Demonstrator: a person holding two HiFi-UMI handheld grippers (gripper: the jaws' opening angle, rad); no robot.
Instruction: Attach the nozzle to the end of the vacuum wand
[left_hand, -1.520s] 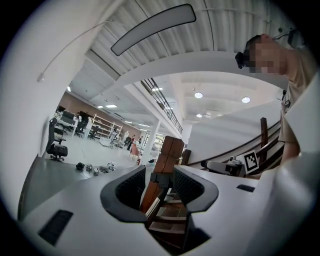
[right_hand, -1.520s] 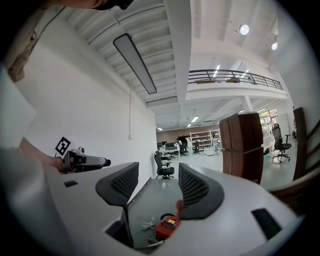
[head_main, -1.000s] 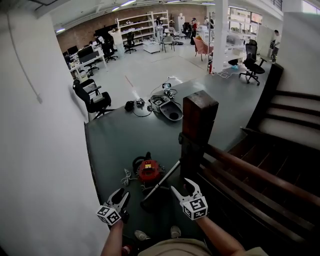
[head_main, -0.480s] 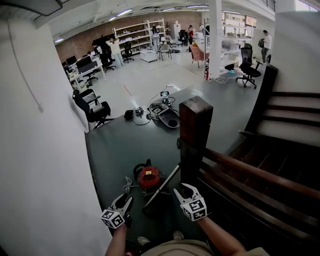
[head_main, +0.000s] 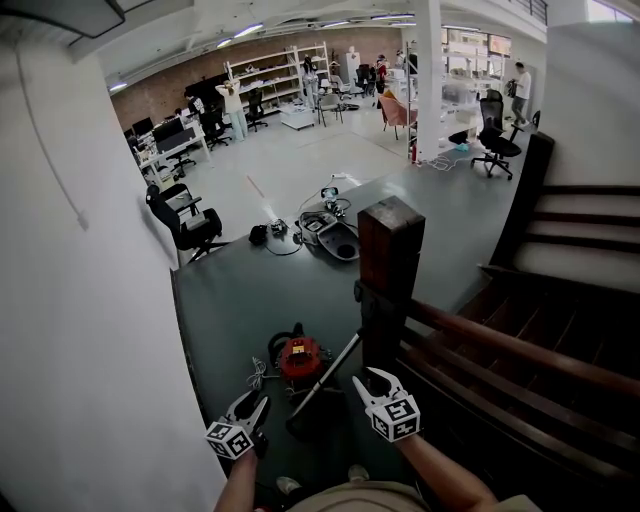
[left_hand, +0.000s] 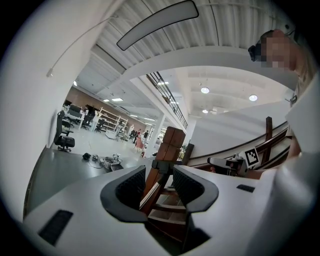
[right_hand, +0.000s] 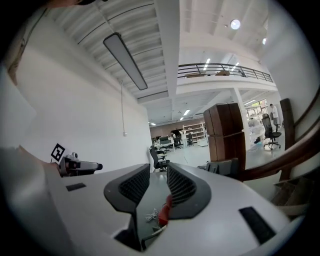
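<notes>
Both claws hung in the air on my side of the newel post (head_main: 395, 265). The left gripper (head_main: 256, 402) was released, with nothing between its jaws. The right gripper (head_main: 374, 376) had just been closing and was clenched on nothing.

For the step, I'd open the right, pin the vacuum wand (head_main: 325, 373) near its free end with one claw, then bring the nozzle in along the tube axis and push it straight till seated.

The wand ran slanted from the post's foot toward me, beside the red vacuum (head_main: 300, 357) left of the post. It was a thin, bright metal tube, probably slick. I couldn't pick out the nozzle for sure; a dark shape at the wand's near end may be it.
</notes>
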